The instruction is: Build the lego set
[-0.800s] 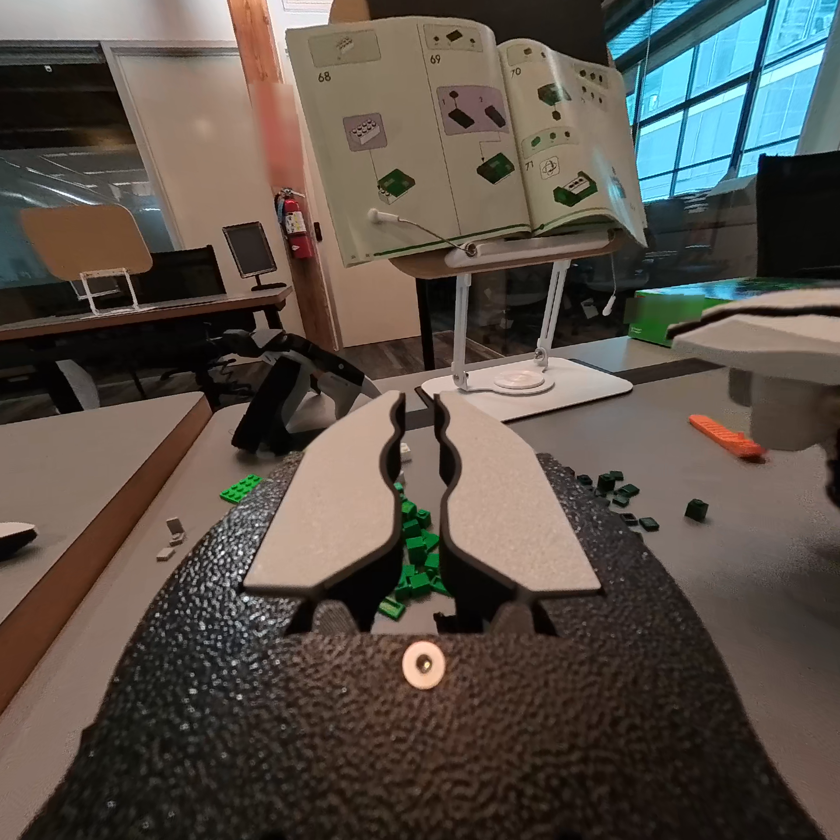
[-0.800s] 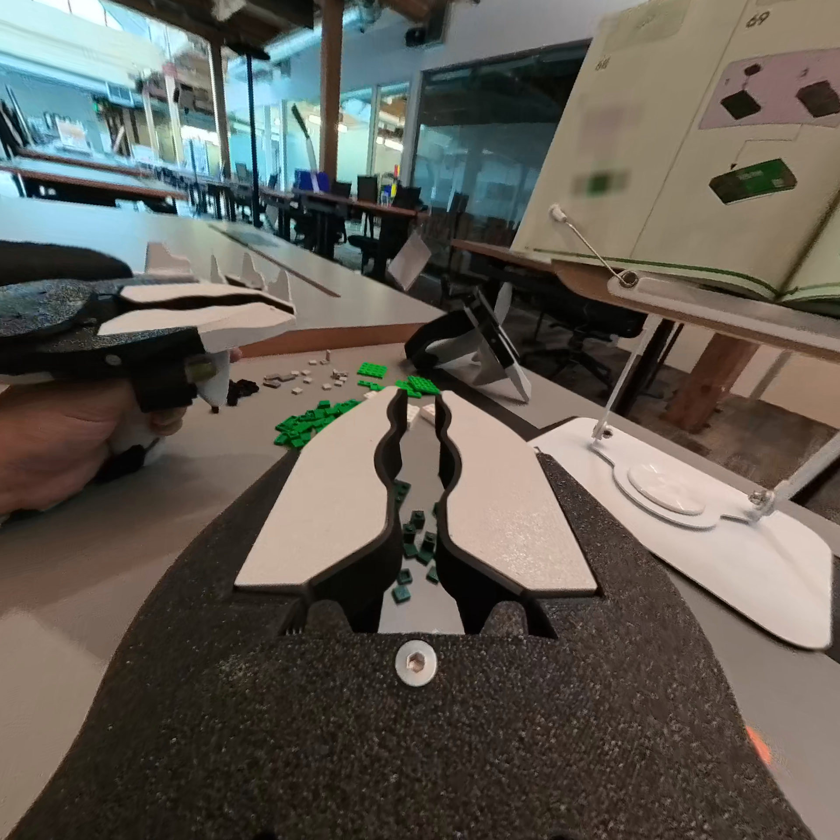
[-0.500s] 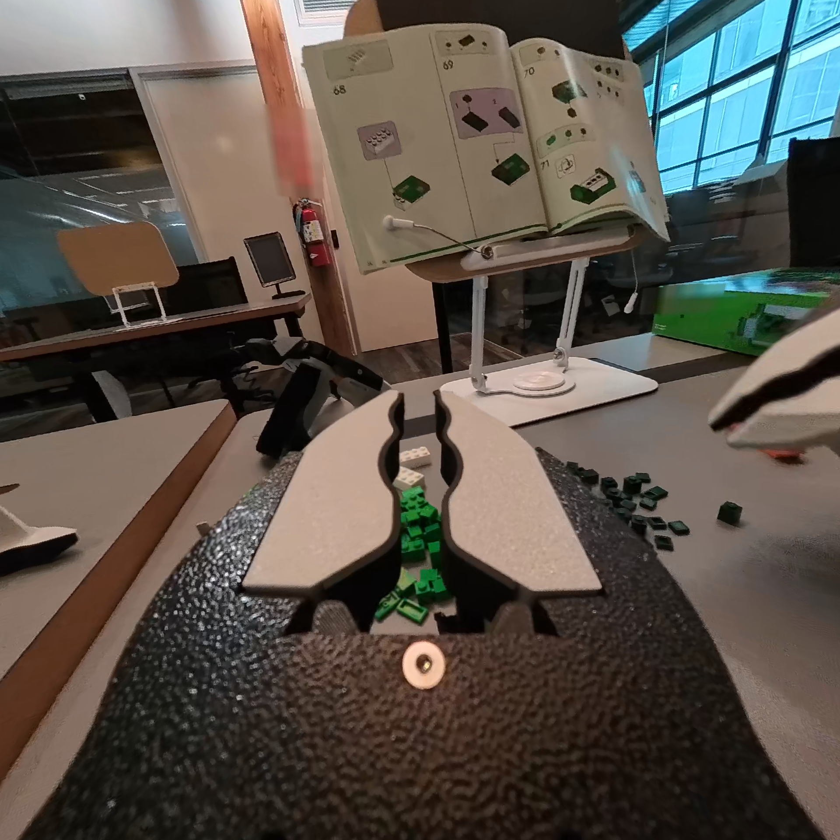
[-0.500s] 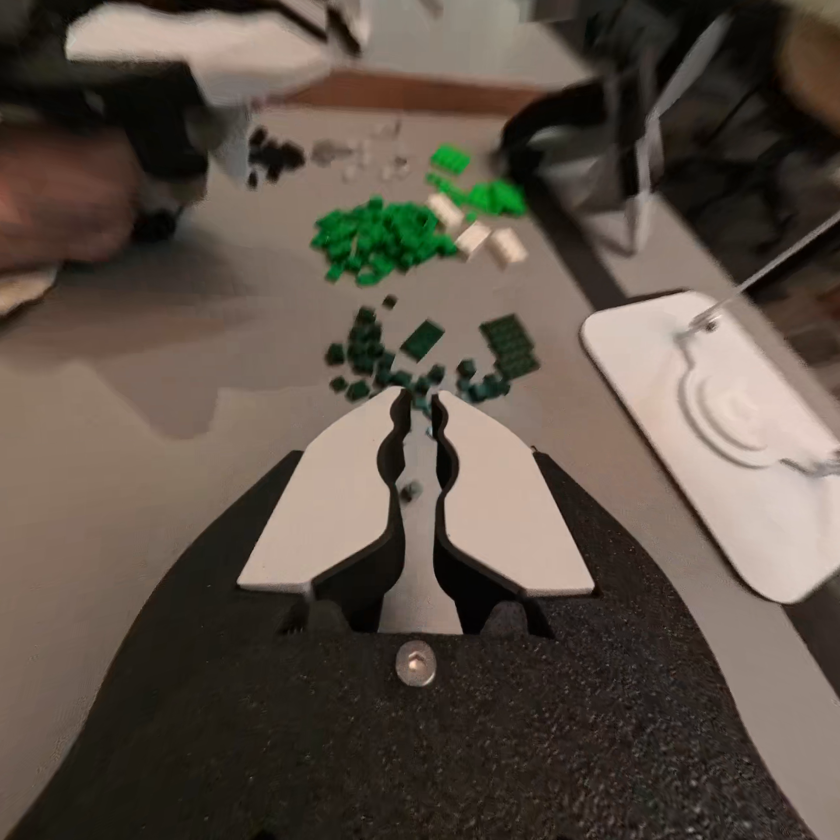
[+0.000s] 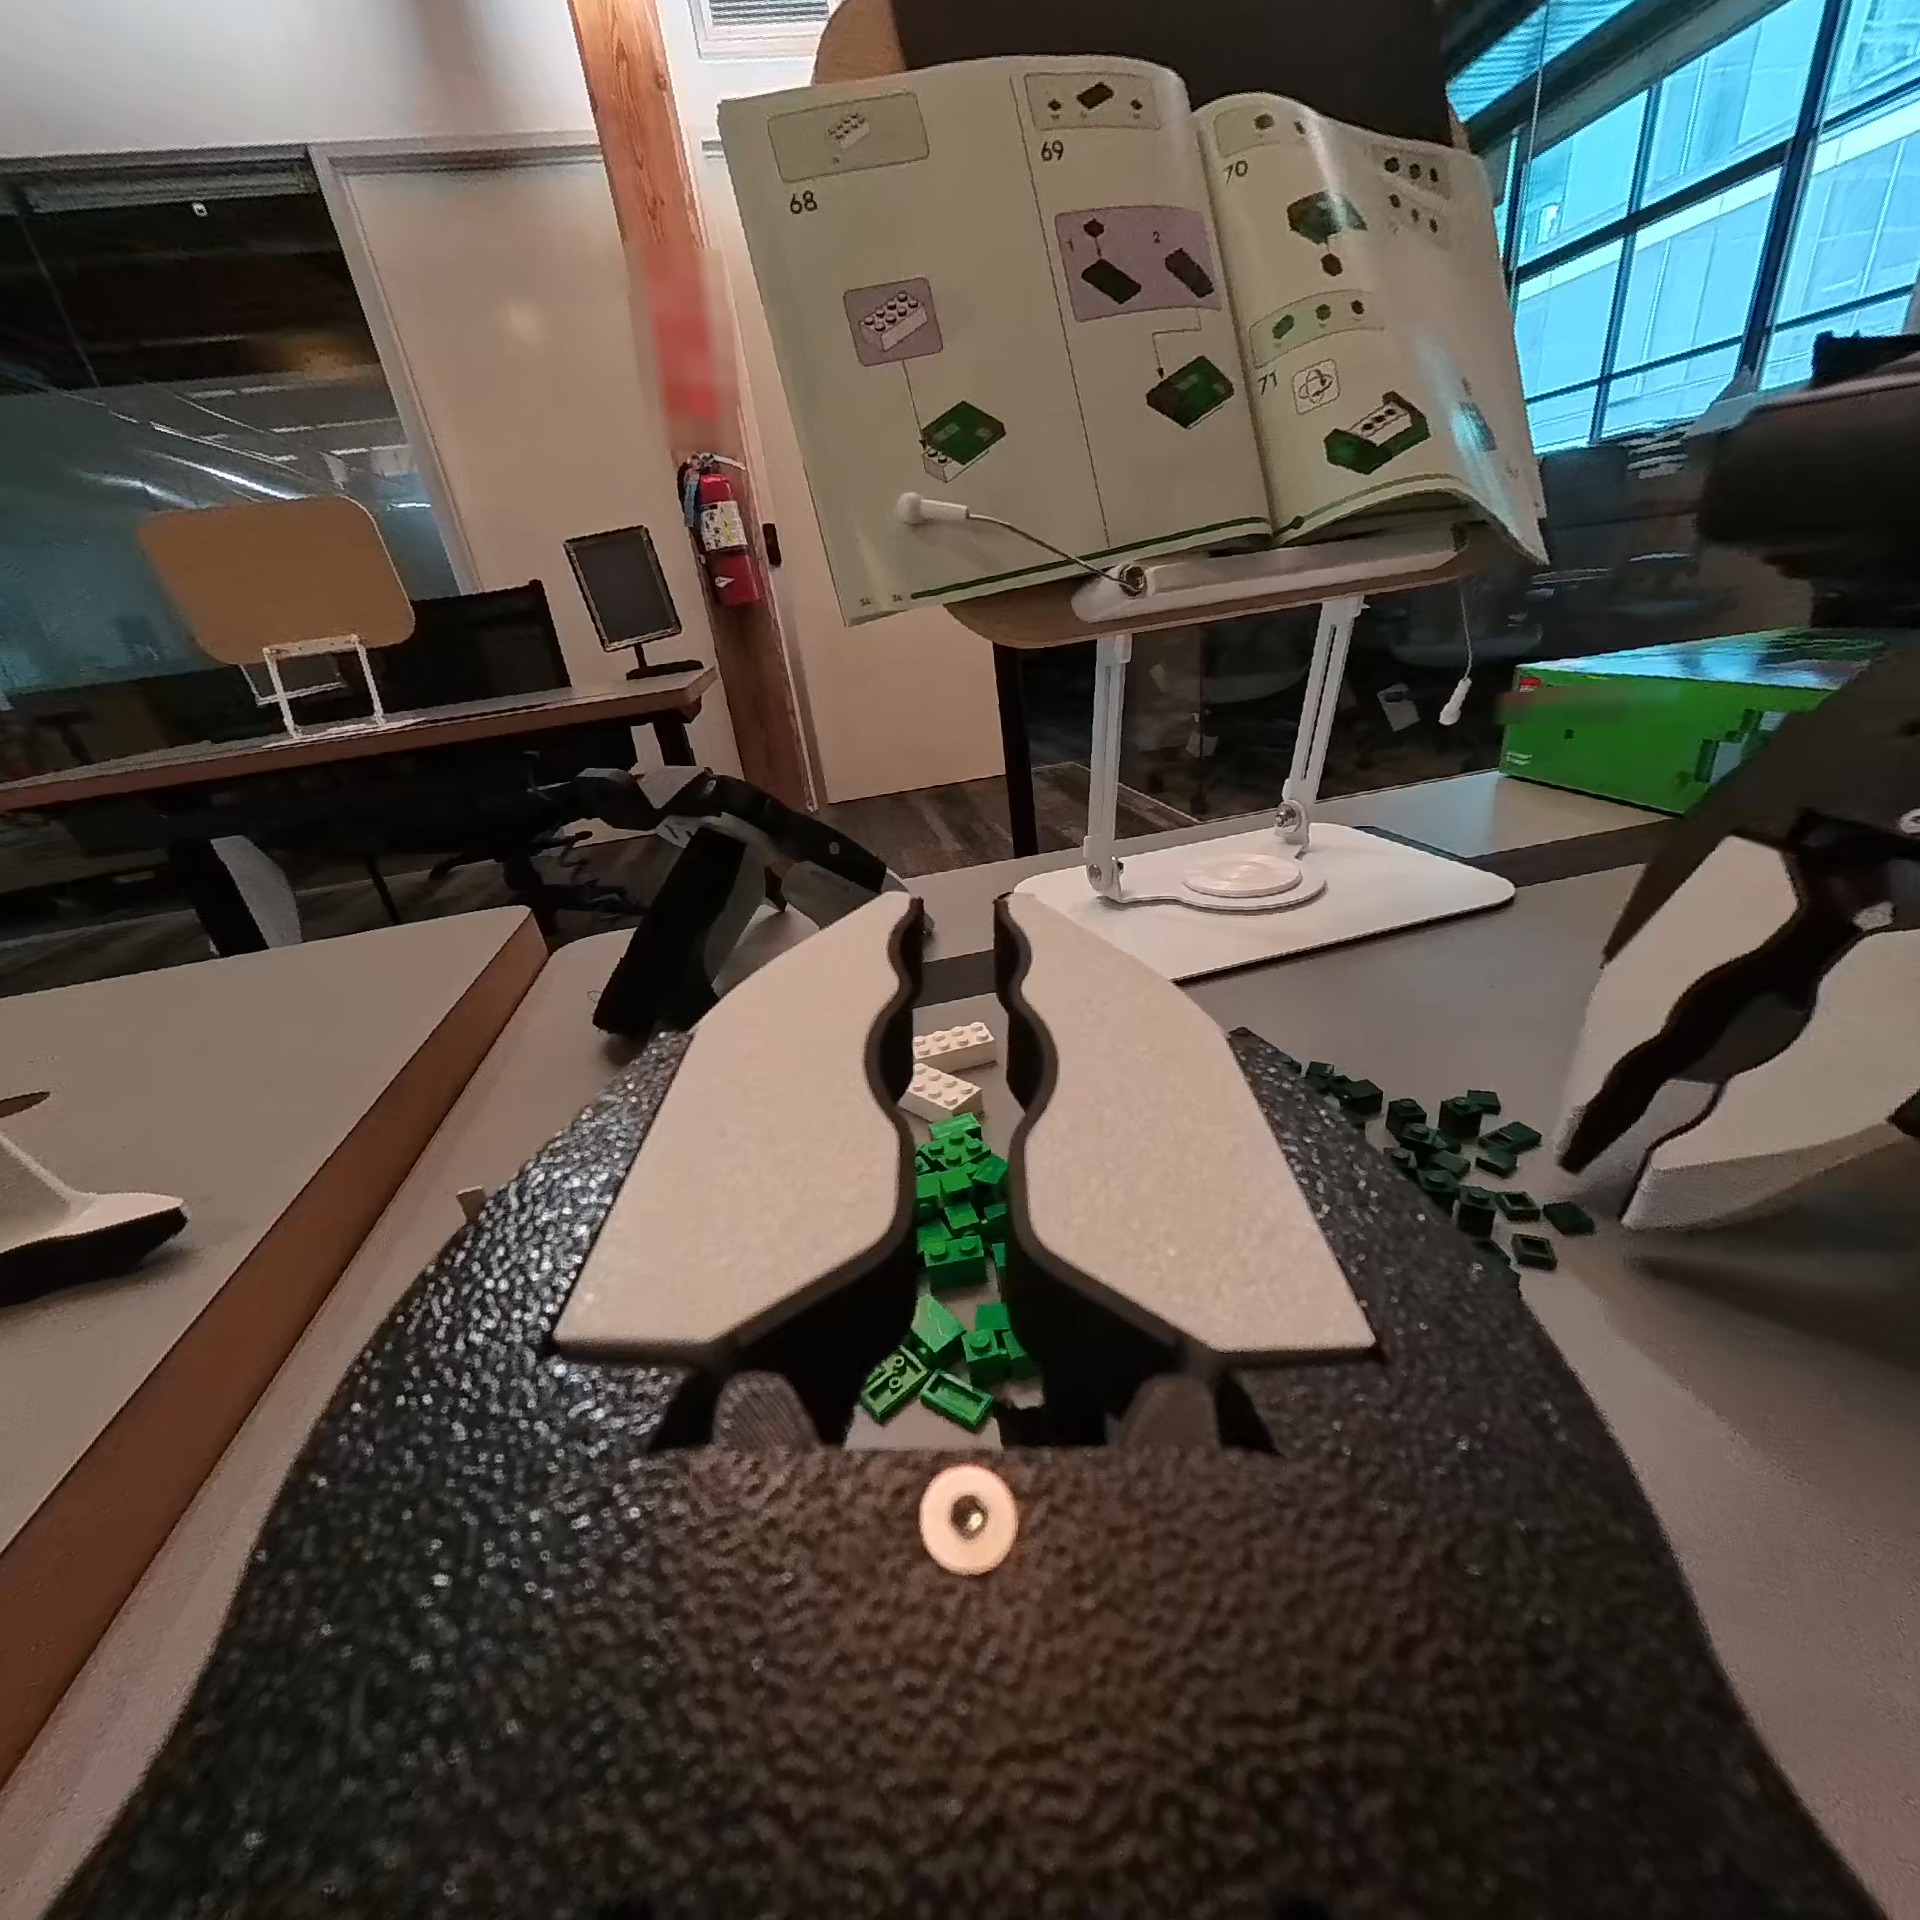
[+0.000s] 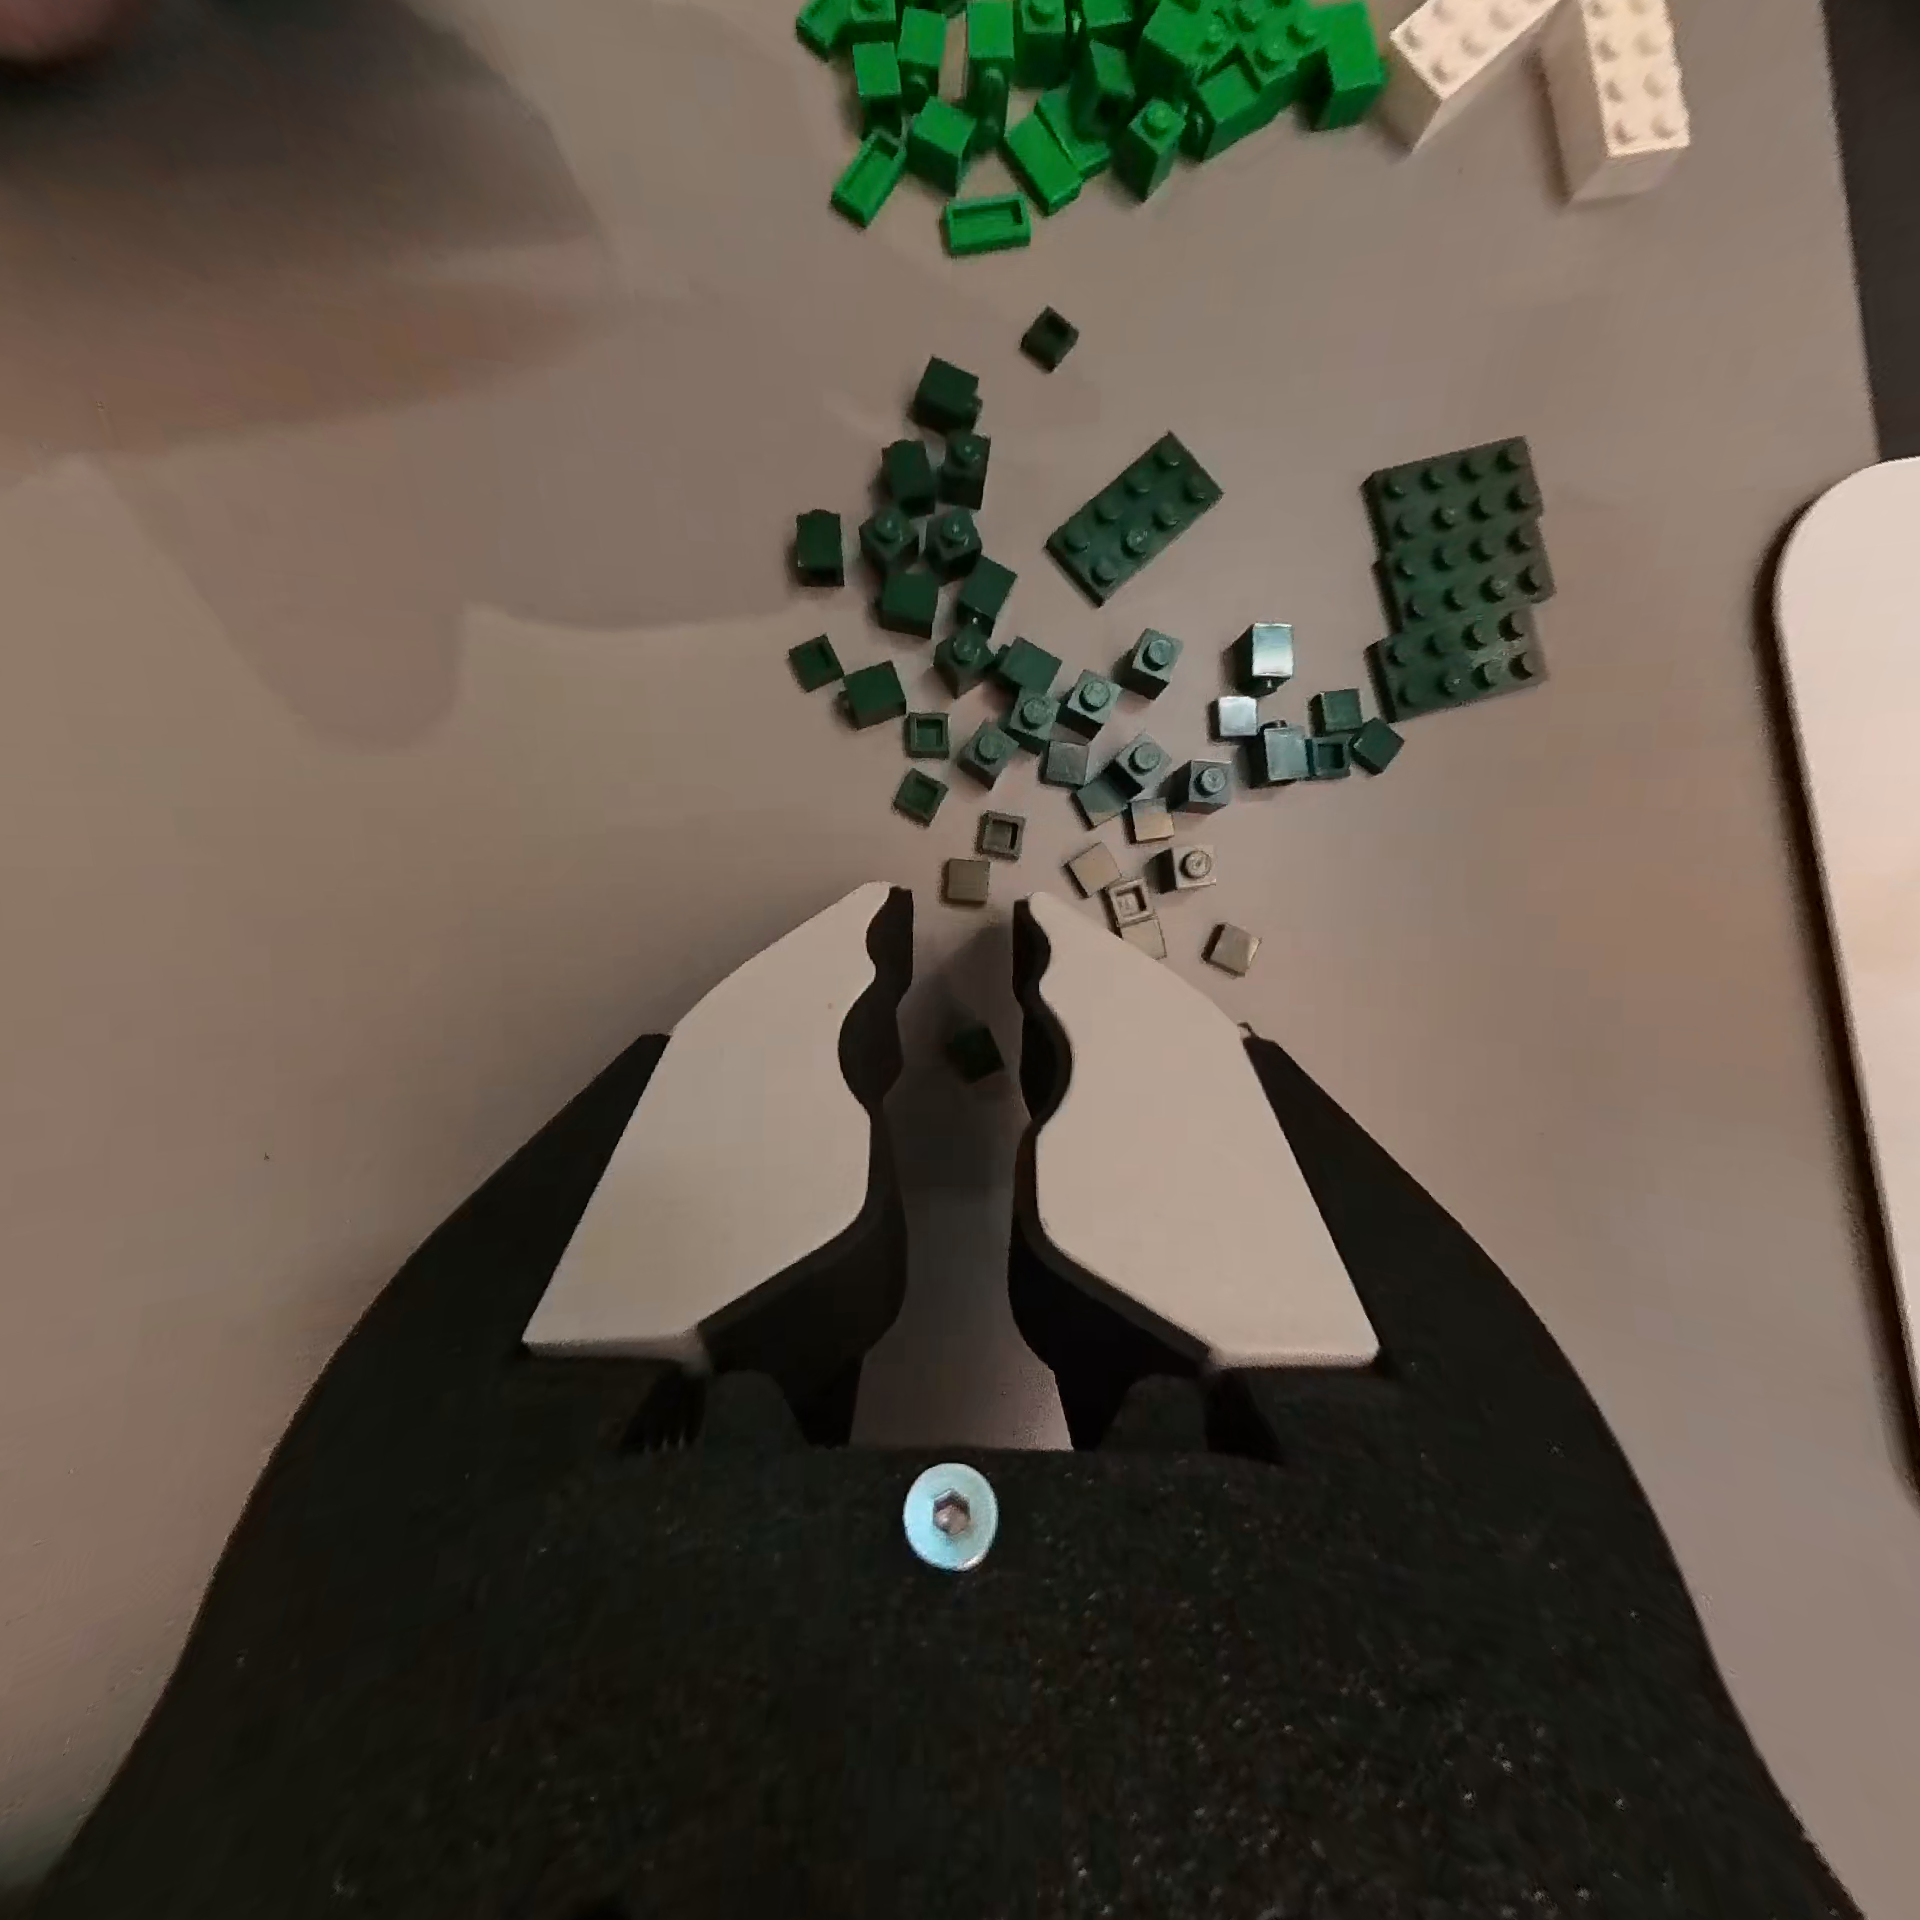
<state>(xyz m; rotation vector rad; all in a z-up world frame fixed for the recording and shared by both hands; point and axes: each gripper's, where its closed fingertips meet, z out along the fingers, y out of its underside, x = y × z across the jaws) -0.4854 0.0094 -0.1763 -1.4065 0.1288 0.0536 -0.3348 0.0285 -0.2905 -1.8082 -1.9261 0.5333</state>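
The right gripper (image 6: pixel 961 909) has swung from a level pose facing the instruction booklet (image 5: pixel 1091 312) to pointing steeply down at the grey counter (image 6: pixel 364 831), its jaws released with a narrow gap and nothing held. One small dark green piece (image 6: pixel 974 1051) lies on the counter between them, at the near edge of the scattered dark green pieces (image 6: pixel 1039 707) — the likely pick. The left gripper (image 5: pixel 956 914) has barely shifted, jaws apart and empty above the bright green pile (image 5: pixel 961 1226), with two white bricks (image 5: pixel 948 1065) just beyond. Judging by this, the build is at part selection, with no assembly visible yet.
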